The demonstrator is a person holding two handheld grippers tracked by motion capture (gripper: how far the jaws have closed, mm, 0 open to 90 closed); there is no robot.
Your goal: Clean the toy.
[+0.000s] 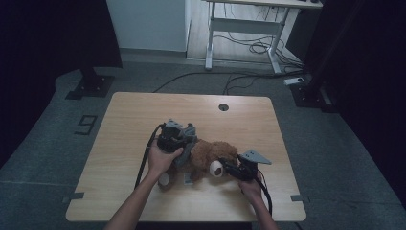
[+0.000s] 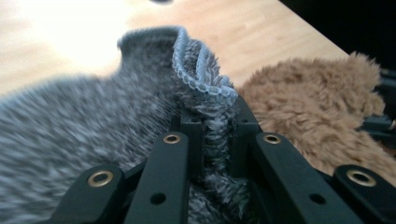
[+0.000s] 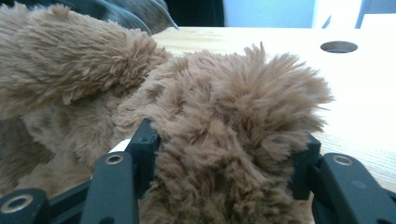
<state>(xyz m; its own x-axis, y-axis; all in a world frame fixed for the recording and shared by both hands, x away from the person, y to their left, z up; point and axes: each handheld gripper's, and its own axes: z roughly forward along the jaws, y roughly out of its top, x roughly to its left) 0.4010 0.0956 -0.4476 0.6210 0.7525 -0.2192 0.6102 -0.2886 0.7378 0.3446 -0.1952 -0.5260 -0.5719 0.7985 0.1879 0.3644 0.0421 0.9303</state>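
1. Both forearms reach in from the table's near edge; the left hand (image 1: 163, 158) tilts its left gripper (image 1: 178, 139) down over the teddy bear (image 1: 210, 158).
2. The left gripper pinches a fold of grey knitted cloth (image 2: 93, 116).
3. The right gripper (image 1: 229, 168) clasps brown fur.
4. The fluffy brown bear lies on the wooden table (image 1: 134, 115), near its front.

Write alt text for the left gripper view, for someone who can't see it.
Two black jaws of the left gripper pinch a fold of fuzzy grey knitted cloth with a pale blue edge. A brown plush toy lies right of it on a light wooden table.
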